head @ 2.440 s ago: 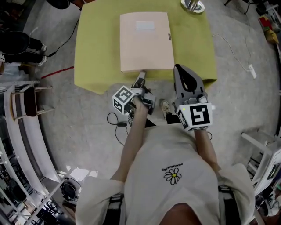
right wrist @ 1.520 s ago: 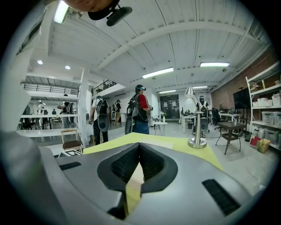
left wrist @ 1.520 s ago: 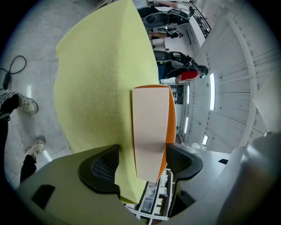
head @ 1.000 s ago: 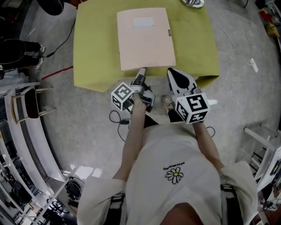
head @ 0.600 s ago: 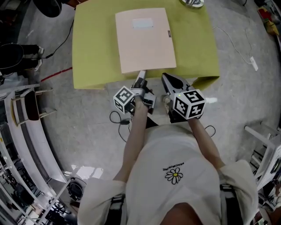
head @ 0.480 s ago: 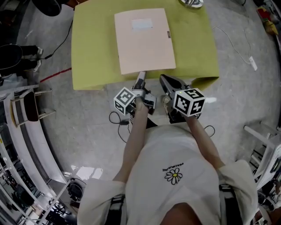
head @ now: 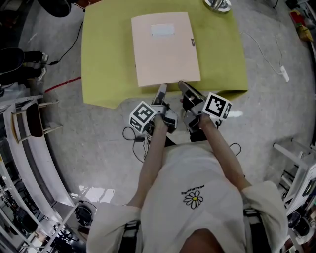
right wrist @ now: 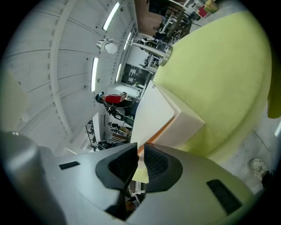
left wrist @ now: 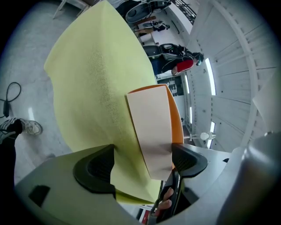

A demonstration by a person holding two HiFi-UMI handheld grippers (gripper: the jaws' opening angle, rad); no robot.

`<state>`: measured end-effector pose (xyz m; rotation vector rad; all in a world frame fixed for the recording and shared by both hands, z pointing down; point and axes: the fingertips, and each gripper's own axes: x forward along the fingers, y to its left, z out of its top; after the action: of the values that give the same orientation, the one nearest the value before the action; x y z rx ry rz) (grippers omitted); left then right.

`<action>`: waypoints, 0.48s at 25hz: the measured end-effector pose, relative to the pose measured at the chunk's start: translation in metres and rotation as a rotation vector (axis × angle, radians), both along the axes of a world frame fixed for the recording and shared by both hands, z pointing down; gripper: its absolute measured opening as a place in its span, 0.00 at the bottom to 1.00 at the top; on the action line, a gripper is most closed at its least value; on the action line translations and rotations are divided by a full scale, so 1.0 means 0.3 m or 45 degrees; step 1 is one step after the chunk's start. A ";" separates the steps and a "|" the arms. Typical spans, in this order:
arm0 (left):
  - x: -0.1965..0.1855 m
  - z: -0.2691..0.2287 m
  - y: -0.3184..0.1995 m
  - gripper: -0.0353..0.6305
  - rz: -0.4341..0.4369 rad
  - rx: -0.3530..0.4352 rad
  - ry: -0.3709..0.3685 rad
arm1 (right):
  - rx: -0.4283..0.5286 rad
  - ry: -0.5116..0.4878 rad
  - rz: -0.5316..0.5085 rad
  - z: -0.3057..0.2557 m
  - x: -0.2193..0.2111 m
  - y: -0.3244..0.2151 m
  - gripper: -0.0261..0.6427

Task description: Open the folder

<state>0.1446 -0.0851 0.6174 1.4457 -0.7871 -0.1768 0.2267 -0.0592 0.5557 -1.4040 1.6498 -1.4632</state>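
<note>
A beige folder (head: pixel 165 49) lies on a table under a yellow-green cloth (head: pixel 108 54). My left gripper (head: pixel 161 90) sits at the folder's near edge, jaws wide. In the left gripper view the folder's near end (left wrist: pixel 149 127) and the cloth's edge lie between its jaws (left wrist: pixel 142 162), which have just been closing; no pad is seen pressing. My right gripper (head: pixel 181 87) is at the same edge, just to the right. Its jaws (right wrist: pixel 139 160) are nearly together on the edge of the folder's cover (right wrist: pixel 153 116), and an orange strip shows under that cover.
A metal disc base (head: pixel 217 5) stands at the table's far edge. Cables lie on the floor, by the person's feet (head: pixel 134 138) and right of the table (head: pixel 266 62). A chair (head: pixel 29 113) and shelving stand at the left.
The right gripper has rolled over and come down and left to the folder's near edge, its jaws now edge-on. The left gripper has stayed at the edge.
</note>
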 end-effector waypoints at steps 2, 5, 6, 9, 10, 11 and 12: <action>0.003 0.003 -0.001 0.68 0.007 0.001 0.004 | 0.024 -0.038 0.022 -0.010 0.004 -0.006 0.06; 0.003 0.016 0.000 0.71 -0.009 -0.012 0.024 | 0.065 -0.145 0.067 -0.012 0.011 -0.018 0.06; 0.003 0.021 0.002 0.73 -0.016 -0.023 0.036 | 0.069 -0.184 0.090 -0.011 0.016 -0.018 0.06; 0.003 0.021 0.006 0.74 -0.023 -0.047 0.057 | 0.073 -0.241 0.168 -0.016 0.043 -0.013 0.06; 0.005 0.020 0.006 0.74 -0.019 -0.048 0.057 | 0.074 -0.247 0.198 -0.018 0.057 -0.012 0.06; 0.006 0.019 0.006 0.74 -0.015 -0.048 0.057 | 0.074 -0.254 0.230 -0.017 0.071 -0.011 0.06; 0.008 0.020 0.005 0.74 -0.010 -0.047 0.054 | 0.071 -0.264 0.259 -0.014 0.084 -0.012 0.06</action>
<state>0.1469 -0.0835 0.6234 1.3997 -0.7575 -0.1975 0.2519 -0.0628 0.5514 -1.3004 1.3679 -1.3846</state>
